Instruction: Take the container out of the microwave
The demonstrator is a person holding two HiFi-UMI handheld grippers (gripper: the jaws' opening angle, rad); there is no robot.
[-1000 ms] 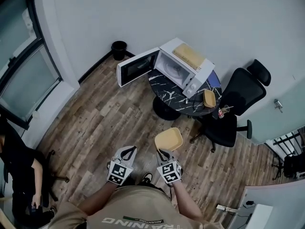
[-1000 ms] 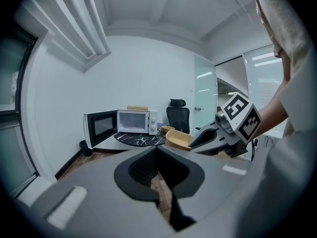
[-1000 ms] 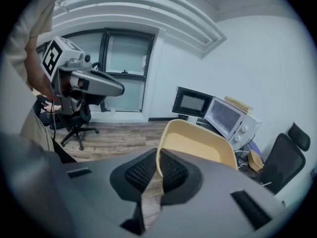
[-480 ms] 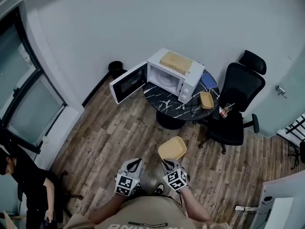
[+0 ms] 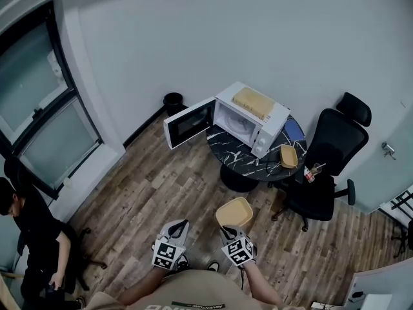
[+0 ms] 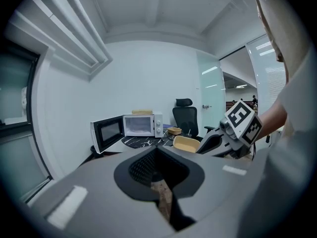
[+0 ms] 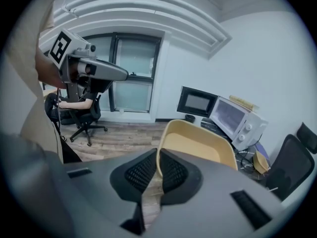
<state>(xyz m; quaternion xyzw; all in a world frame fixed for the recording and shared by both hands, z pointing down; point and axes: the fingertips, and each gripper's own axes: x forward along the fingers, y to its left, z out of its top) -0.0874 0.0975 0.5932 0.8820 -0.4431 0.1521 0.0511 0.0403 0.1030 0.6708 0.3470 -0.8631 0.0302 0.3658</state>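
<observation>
The microwave is hiding much of the desk. The picture's left edge is cutting off a seated person. A small item by the chair is showing too tiny to identify.

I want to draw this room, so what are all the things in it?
Table: one, black, round, near the wall.
Microwave: one, white, door open, on the table.
Container: two, yellow, one in the right gripper, one on the table.
Flat pad: one, yellow, on the microwave.
Chair: one, black, beside the table.
Bin: one, black, by the wall.
Person: one, dark clothes, far left.
Grippers: two, grey; left gripper shut, empty; right gripper shut on the container.
</observation>
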